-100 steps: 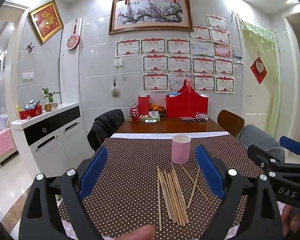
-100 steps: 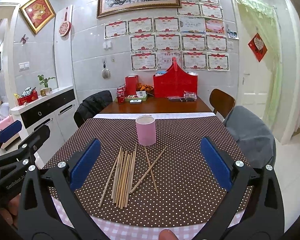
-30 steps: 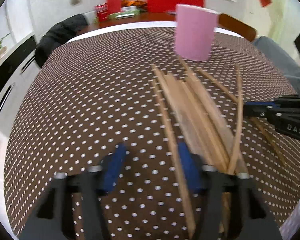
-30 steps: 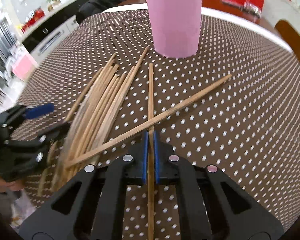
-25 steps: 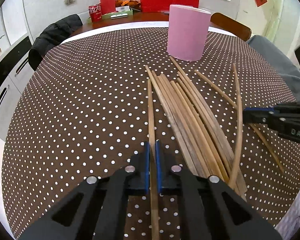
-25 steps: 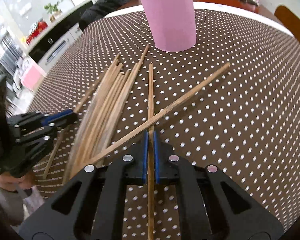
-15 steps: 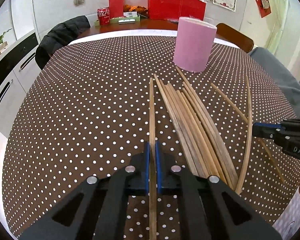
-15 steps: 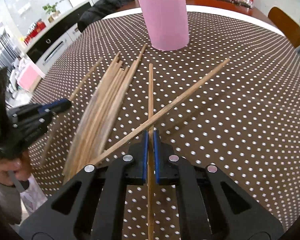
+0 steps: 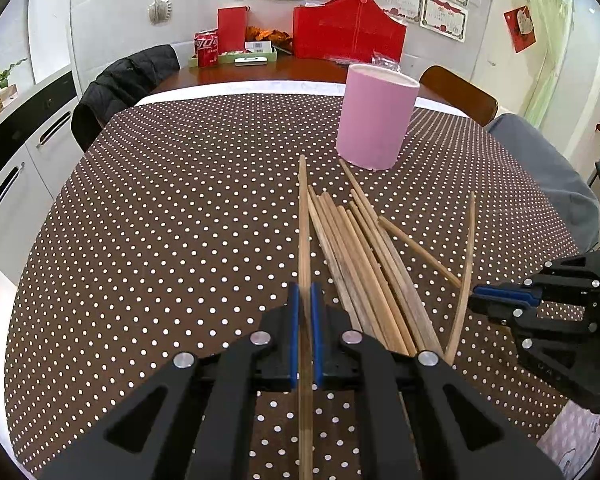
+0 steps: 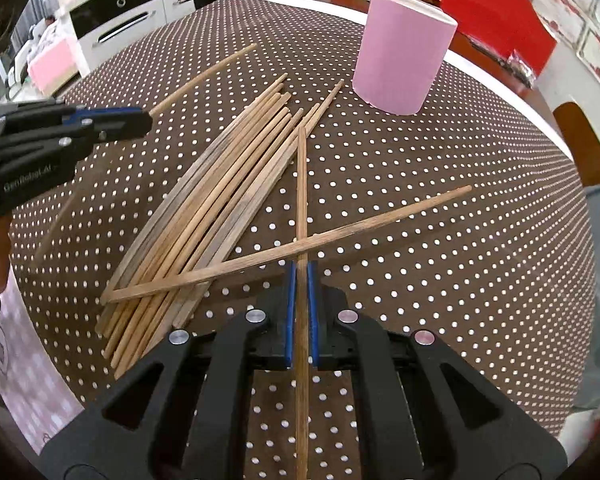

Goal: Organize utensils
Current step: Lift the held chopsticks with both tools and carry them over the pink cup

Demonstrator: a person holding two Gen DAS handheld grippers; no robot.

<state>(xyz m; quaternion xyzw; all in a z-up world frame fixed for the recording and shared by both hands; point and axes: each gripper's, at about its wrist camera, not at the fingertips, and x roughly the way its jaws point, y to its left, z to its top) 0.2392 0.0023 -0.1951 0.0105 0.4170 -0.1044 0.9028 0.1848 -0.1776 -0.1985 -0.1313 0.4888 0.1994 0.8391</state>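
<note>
My left gripper [image 9: 305,290] is shut on one wooden chopstick [image 9: 303,220], which points away toward the pink cup [image 9: 374,120]. It is held just left of the pile of chopsticks [image 9: 364,264] on the dotted brown tablecloth [image 9: 160,220]. At the right of this view, my right gripper [image 9: 475,301] grips a second chopstick [image 9: 466,256]. The right wrist view shows the right gripper [image 10: 300,270] shut on its chopstick [image 10: 301,184], which crosses another chopstick [image 10: 360,228] lying slantwise. The pile [image 10: 220,200] lies to its left and the cup [image 10: 400,48] stands beyond. The left gripper [image 10: 146,120] is at the far left.
Beyond the cloth are a red bag [image 9: 348,36], a cola can [image 9: 206,48] and a tray. A chair with a black jacket [image 9: 124,80] stands at the left, a wooden chair [image 9: 460,92] and a grey cushion [image 9: 540,168] at the right. White cabinets [image 9: 12,168] line the left wall.
The left gripper, open astride the leftmost chopstick a second ago, has shut on it and raised it a little. The right gripper has rolled and shifted sideways with its chopstick.
</note>
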